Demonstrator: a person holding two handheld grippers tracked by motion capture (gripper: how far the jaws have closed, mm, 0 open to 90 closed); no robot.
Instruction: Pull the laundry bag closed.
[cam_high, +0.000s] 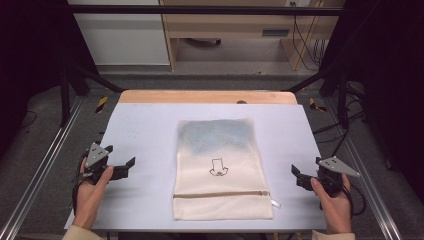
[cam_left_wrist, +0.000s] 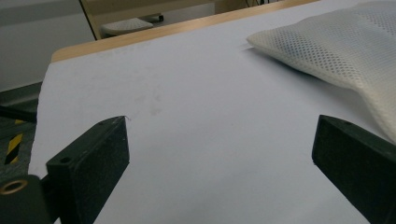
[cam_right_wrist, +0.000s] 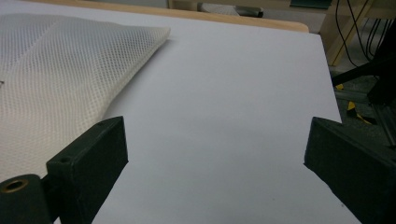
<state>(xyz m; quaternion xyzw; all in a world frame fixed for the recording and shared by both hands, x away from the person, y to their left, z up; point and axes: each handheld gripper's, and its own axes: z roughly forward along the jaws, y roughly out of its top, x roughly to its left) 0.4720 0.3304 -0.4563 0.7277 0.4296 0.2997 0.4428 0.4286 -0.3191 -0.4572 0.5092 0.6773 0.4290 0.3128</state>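
Observation:
A cream mesh laundry bag (cam_high: 220, 167) lies flat in the middle of the white table (cam_high: 145, 130), zipper near the front edge, something bluish showing through its far half and a small black drawing at its centre. My left gripper (cam_high: 125, 167) rests open at the table's left, a short way from the bag (cam_left_wrist: 345, 51). At the right side my right gripper (cam_high: 298, 176) is open too, with the bag (cam_right_wrist: 60, 79) off to its left. Nothing lies between either pair of jaws.
A wooden strip (cam_high: 207, 96) borders the table's far edge. Metal frame rails (cam_high: 45, 165) run along both sides. Wooden furniture (cam_high: 235, 30) and cables (cam_high: 307, 40) stand on the floor beyond. White table surface lies on either side of the bag.

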